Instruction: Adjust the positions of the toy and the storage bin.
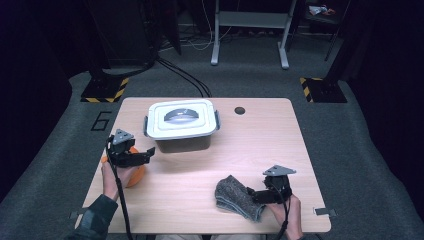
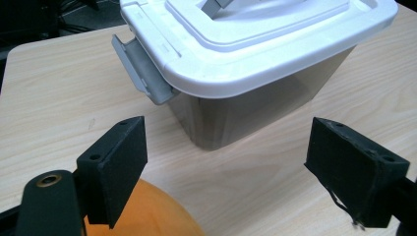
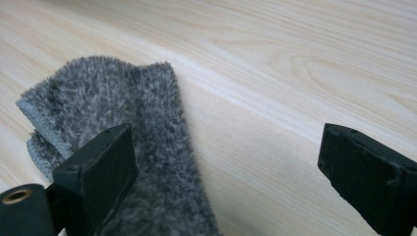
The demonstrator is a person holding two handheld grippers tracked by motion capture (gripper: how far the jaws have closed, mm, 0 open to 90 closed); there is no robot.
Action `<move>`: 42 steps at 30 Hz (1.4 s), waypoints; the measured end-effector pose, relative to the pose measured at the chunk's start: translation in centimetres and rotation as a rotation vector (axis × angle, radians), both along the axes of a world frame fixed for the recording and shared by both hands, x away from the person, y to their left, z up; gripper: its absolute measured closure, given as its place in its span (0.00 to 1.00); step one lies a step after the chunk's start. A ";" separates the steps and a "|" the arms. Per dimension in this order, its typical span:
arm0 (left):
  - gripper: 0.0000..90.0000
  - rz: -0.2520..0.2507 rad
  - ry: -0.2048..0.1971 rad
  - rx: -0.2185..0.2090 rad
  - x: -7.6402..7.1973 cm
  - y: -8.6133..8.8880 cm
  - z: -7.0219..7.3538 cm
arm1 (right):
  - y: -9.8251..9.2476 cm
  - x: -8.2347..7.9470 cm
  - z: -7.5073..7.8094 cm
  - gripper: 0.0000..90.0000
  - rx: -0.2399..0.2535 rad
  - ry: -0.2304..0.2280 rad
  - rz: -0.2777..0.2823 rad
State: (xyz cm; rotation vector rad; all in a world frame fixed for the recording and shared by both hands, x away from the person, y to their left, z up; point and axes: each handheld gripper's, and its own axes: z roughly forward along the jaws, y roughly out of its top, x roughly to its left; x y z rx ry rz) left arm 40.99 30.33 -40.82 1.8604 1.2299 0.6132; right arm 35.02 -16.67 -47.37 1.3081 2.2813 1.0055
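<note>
Hovering wide open, empty: left tool (image 1: 148,152) near box (image 1: 181,125), right tool (image 1: 251,192) over cloth (image 1: 236,197) (risking snagging fabric).

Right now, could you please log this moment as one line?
left gripper: open, facing lidded box, above orange thing | right gripper: open, holds nothing, over grey cloth | box lid: on
</note>
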 end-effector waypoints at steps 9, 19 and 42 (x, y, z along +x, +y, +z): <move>0.16 -0.003 -0.009 0.015 1.3 -0.5 0.8 | -3.4 0.6 0.7 0.06 0.042 -0.036 -0.079; 0.15 0.010 -0.014 0.010 3.3 -0.8 1.3 | -7.6 3.0 -3.1 0.04 -0.026 -0.006 -0.199; 0.14 0.028 0.028 0.023 8.5 -1.9 0.4 | -8.2 4.4 -5.4 0.01 -0.065 -0.012 -0.219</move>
